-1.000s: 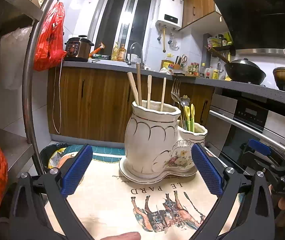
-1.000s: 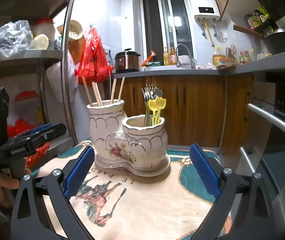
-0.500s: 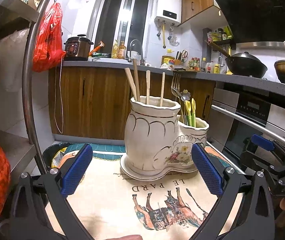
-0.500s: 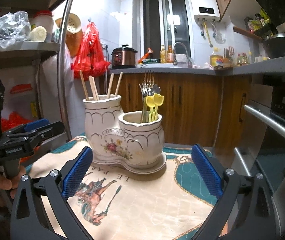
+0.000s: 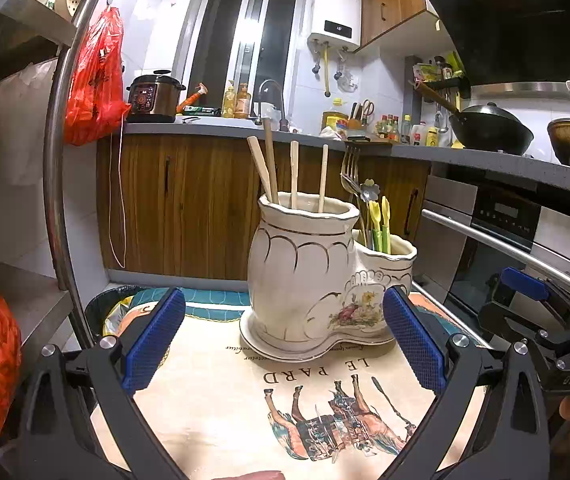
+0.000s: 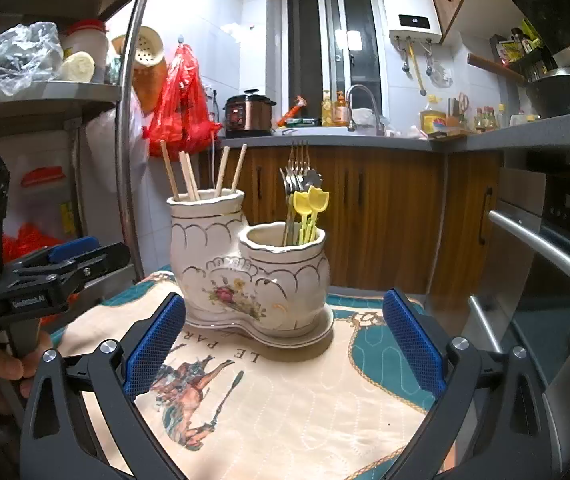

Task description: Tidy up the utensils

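Hovering short of the ceramic holder [image 5: 317, 280], the left gripper [image 5: 283, 344] stands spread wide and empty; the right gripper [image 6: 283, 340] is likewise released, with nothing between its blue pads [image 6: 155, 346]. Neither touches the holder.

The holder, a two-pot piece on one base, rests on the printed mat [image 6: 285, 400]. Its taller pot carries the chopsticks [image 5: 291, 172] upright. Its lower pot carries the forks [image 6: 299, 168], a spoon and the yellow picks [image 6: 313, 208].

Judgement: sorting appears complete or nearly so. No loose utensil shows on the mat, and nothing evident remains to be placed.

Behind the holder run wooden cabinets [image 5: 189, 208] and a counter. Left of it stands a metal shelf post [image 6: 127, 140]; right of it, an oven handle [image 6: 553, 248]. Nothing lies between grippers and holder.
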Tool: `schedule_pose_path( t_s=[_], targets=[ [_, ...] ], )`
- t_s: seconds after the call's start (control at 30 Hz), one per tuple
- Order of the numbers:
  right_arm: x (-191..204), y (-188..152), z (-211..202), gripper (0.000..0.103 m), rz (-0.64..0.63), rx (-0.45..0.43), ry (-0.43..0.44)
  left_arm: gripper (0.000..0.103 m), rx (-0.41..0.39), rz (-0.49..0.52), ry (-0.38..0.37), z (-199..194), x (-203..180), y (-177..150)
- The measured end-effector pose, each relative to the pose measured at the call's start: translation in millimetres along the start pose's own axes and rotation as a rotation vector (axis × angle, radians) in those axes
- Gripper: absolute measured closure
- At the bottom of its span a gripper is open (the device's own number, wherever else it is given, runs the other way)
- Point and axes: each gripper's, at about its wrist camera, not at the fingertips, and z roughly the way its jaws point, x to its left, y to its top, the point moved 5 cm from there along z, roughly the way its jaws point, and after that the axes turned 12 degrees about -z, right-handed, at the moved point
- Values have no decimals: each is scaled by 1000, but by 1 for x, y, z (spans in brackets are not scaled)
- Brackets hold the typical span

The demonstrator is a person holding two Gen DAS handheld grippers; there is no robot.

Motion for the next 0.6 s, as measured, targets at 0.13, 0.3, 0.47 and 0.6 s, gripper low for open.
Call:
schedule_pose_path(
  t_s=[0.13,0.3,0.47,0.6],
  targets=[
    [1,0,0,5,-2,-1,1,5,-1,7,-2,-1,-3,0],
    [1,0,0,5,-1,-2,-1,5,-3,10,-5,-2,-3,0],
    [1,0,0,5,-2,-1,1,5,-2,9,-5,-1,-3,0],
    [3,1,-1,5,-4,-3,4,5,-2,9,-5,-2,-4,0]
  ],
)
